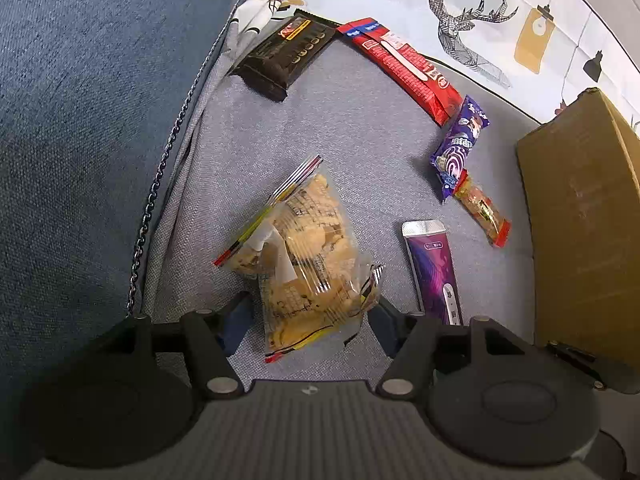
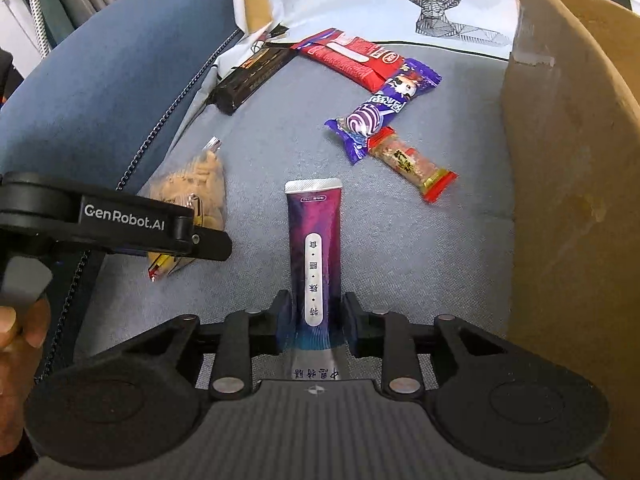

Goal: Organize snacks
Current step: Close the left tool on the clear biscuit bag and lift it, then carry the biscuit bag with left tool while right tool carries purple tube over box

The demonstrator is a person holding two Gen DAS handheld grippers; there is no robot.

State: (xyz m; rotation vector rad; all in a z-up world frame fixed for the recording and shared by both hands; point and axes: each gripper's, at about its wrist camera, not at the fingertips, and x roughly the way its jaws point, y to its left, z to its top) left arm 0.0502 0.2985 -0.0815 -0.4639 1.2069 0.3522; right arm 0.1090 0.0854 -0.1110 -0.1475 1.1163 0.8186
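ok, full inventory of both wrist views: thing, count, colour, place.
cracker bag: 1, clear with yellow-red edges, between the left tongs' fingers
purple tube pack: 1, purple-magenta, between the right tongs' fingers
black snack bar: 1, black, far left on the cushion
red wafer pack: 1, red, far centre
purple candy pack: 1, purple, right of centre
small red-ended bar: 1, tan and red, its end tucked under the candy pack
cardboard box: 1, brown, right edge
deer-print cloth: 1, white, back
left tongs: 1, black, open
right tongs: 1, black, closed on the tube pack
hand: 1, lower left, holding the left tongs
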